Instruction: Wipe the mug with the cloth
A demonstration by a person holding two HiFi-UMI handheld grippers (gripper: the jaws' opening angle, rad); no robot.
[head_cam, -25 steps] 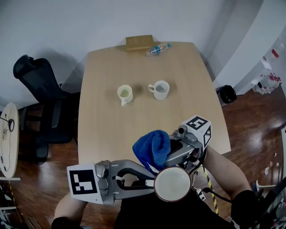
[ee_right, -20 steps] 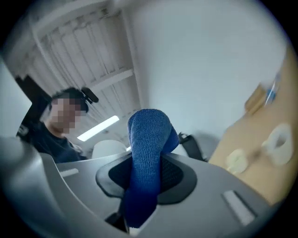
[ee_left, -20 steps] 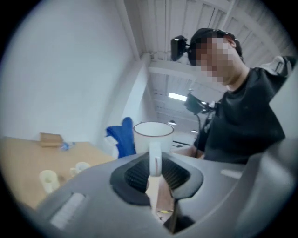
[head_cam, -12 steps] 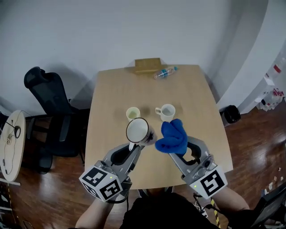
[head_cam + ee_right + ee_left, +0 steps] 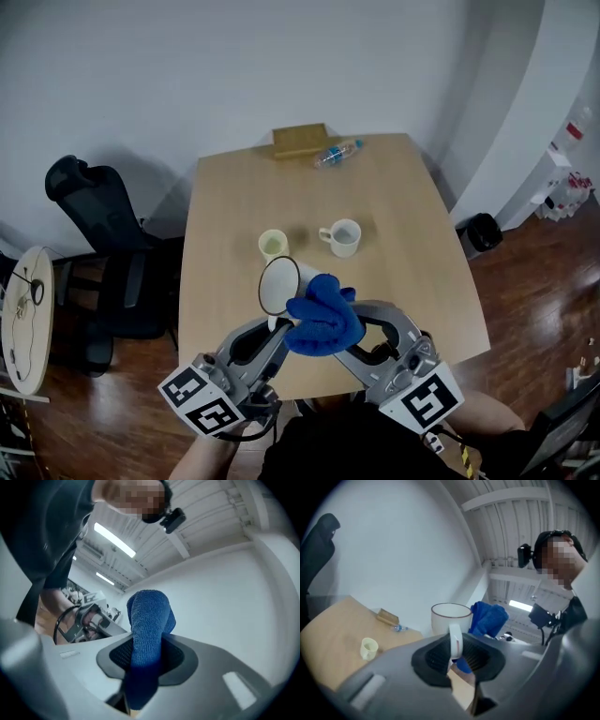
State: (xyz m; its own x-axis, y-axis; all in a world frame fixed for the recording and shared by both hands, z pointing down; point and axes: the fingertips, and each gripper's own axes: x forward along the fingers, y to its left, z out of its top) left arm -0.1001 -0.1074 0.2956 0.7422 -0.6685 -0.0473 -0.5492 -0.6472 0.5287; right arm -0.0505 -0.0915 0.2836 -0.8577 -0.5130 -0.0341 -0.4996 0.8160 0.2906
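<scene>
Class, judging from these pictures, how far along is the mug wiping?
Done: left gripper grips the mug by its handle, right gripper grips the blue cloth. In hand: cloth seems against the mug's side. Left: finishing the wipe, setting both down.

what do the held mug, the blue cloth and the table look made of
Mug: probably glazed ceramic, white and smooth with a dark rim line.
Cloth: likely microfibre or terry, blue with a fuzzy nubbly pile.
Table: pale matte wood-look top, possibly laminate.
</scene>
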